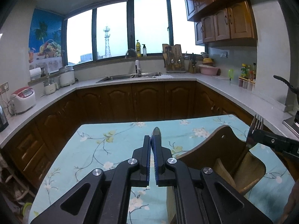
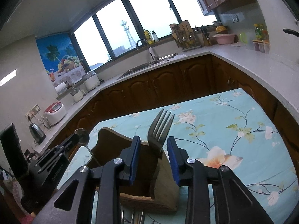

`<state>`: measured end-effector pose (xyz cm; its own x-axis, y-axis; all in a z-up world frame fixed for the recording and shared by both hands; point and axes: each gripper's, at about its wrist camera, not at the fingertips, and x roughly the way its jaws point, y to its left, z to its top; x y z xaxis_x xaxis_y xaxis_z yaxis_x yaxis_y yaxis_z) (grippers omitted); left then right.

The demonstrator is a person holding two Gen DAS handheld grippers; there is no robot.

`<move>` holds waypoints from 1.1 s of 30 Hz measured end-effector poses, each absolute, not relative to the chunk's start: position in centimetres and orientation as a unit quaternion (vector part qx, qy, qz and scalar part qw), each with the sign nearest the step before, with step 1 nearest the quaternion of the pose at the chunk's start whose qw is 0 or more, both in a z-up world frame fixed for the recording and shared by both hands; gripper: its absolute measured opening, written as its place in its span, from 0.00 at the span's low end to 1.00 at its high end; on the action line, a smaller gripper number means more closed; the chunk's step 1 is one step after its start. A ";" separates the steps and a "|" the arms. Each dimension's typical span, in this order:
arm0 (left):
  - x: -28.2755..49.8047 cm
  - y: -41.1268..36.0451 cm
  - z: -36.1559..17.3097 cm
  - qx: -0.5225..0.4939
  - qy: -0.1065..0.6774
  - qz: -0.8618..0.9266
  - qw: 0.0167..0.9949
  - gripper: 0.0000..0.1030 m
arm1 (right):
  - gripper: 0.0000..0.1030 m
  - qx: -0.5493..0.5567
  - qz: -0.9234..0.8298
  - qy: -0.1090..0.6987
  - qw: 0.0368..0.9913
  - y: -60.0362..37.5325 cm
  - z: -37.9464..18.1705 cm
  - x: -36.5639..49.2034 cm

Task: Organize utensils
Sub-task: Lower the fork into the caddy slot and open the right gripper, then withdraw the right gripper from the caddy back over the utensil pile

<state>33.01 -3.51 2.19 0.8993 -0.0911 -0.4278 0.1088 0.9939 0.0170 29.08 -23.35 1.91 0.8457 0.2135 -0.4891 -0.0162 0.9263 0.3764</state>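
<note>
Left gripper (image 1: 151,141) clamps a spoon (image 2: 82,136); fork (image 2: 160,128) stands in wooden holder (image 2: 112,145).

The left wrist view looks forward and slightly down along the left gripper (image 1: 151,140), close over the table (image 1: 112,141), facing the sink (image 1: 129,77) and windows squarely. The right wrist view looks the same way from just to the right, rolled so the counters slant. Both share the floral table, the wooden utensil holder (image 1: 229,140) (image 2: 112,140), the fork (image 1: 256,127) (image 2: 160,128), the sink and each other's gripper.
</note>
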 end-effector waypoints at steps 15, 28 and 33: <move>32.3 -3.4 1.7 0.003 0.224 -0.049 0.973 0.35 | 0.48 0.191 0.063 0.271 0.941 -23.7 2.1 28.4; 29.4 -1.1 2.3 -0.039 0.243 -0.053 0.968 0.69 | 0.70 0.206 0.069 0.260 0.941 -23.9 2.4 25.8; 27.8 0.4 2.6 -0.068 0.261 -0.053 0.962 0.78 | 0.78 0.213 0.069 0.256 0.940 -24.1 2.5 24.1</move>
<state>27.77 0.42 2.63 0.8583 -0.1373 -0.4945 0.0668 0.9853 -0.1575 24.11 -24.09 2.54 0.8595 0.2388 -0.4519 -0.0203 0.8994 0.4367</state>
